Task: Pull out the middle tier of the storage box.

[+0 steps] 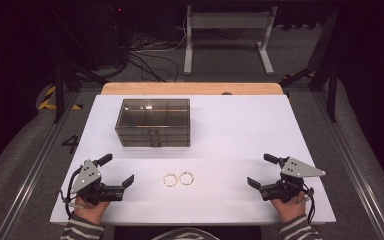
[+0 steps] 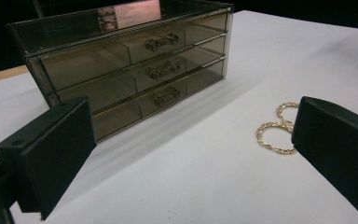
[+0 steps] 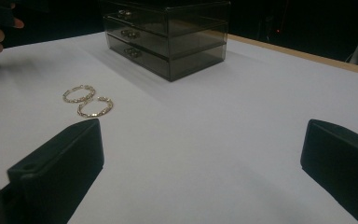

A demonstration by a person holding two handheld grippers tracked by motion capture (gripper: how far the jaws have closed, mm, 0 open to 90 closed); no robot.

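So we've got the left claw (image 1: pixel 114 170) and the right claw (image 1: pixel 261 170) sitting at the near corners of the white desk (image 1: pixel 240 130), both with jaws spread wide and nothing in them. Between them, a bit further in, two small gold twisted-chain hoop earrings (image 1: pixel 179 178) lie flat side by side, just touching or nearly so, we can't quite tell. Further back, left of centre, stands a smoky transparent plastic three-drawer box (image 1: pixel 153 122) with little gold handles, all drawers shut. Beyond the desk's far wooden edge there's a white metal frame (image 1: pixel 227 22) on the floor.
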